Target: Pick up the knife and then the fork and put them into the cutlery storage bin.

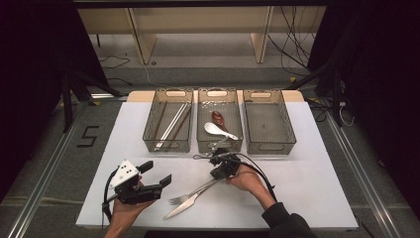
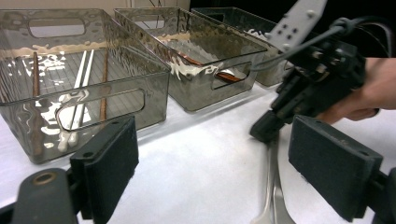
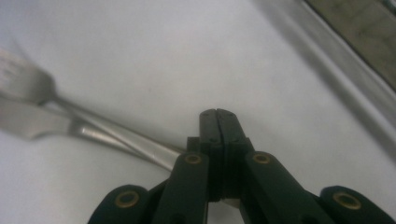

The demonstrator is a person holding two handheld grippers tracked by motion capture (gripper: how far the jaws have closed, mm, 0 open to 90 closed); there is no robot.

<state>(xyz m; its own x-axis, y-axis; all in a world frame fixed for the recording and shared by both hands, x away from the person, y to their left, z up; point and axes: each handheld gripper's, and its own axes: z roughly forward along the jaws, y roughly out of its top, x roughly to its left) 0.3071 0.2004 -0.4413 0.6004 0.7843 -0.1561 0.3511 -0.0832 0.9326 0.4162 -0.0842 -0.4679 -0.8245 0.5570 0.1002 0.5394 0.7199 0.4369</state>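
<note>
Two steel pieces, a fork (image 1: 190,193) and a knife (image 1: 181,207), lie side by side on the surface, handle ends just under the right gripper (image 1: 221,170), whose fingers are pressed together with nothing visibly between them. Both look stiff, light, slippery and flat-lying; take one mid-handle, across its width. The left gripper's (image 1: 154,174) fingers stand wide, empty.

Three bins (image 1: 218,144) wall the far side; bare table (image 1: 307,188) lies right.
</note>
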